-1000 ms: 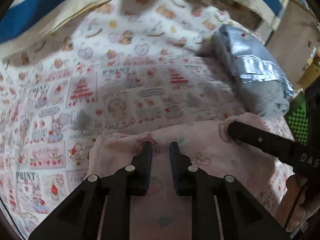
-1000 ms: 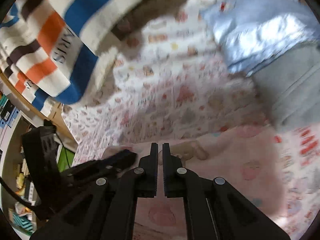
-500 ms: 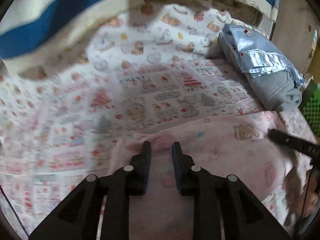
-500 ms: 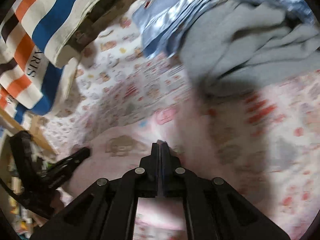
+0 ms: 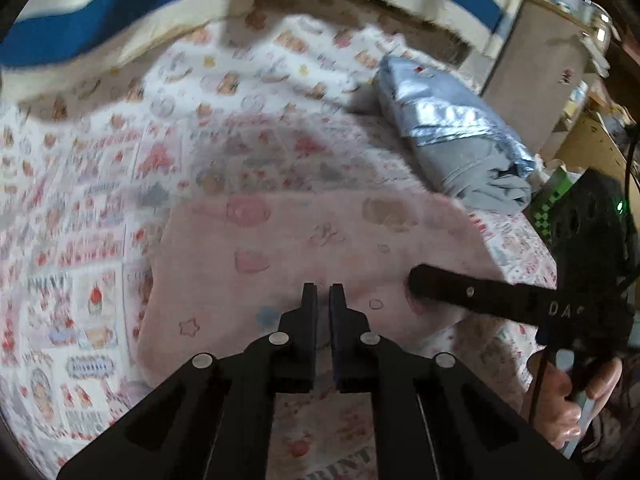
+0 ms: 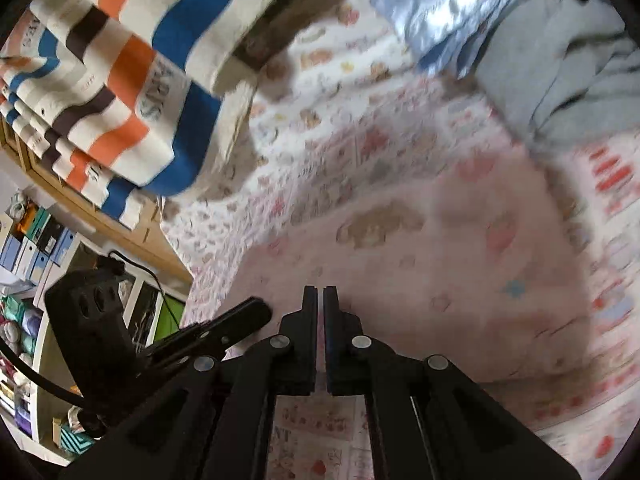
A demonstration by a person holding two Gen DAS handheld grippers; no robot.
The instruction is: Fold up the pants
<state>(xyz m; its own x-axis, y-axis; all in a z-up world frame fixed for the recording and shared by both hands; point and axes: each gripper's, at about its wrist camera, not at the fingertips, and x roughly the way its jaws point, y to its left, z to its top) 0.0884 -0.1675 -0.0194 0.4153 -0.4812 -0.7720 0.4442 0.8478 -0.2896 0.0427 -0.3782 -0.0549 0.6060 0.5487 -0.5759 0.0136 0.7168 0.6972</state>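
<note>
Pink printed pants (image 5: 320, 248): folded flat on the patterned bed sheet (image 5: 100, 200), near a grey-blue clothes bundle (image 5: 460, 140). Judged soft, light, limp, non-fragile; best pinched at corners or the folded edge. Left gripper (image 5: 323, 296) and right gripper (image 6: 320, 298): jaws nearly closed, a slit apart, grasping nothing.

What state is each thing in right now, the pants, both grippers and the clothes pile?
Pink pants: folded flat on the bedsheet.
Left gripper: nearly shut, empty, over the pants' near edge.
Right gripper: nearly shut, empty, over the near edge.
Grey and blue clothes: folded, stacked beyond the pants.
</note>
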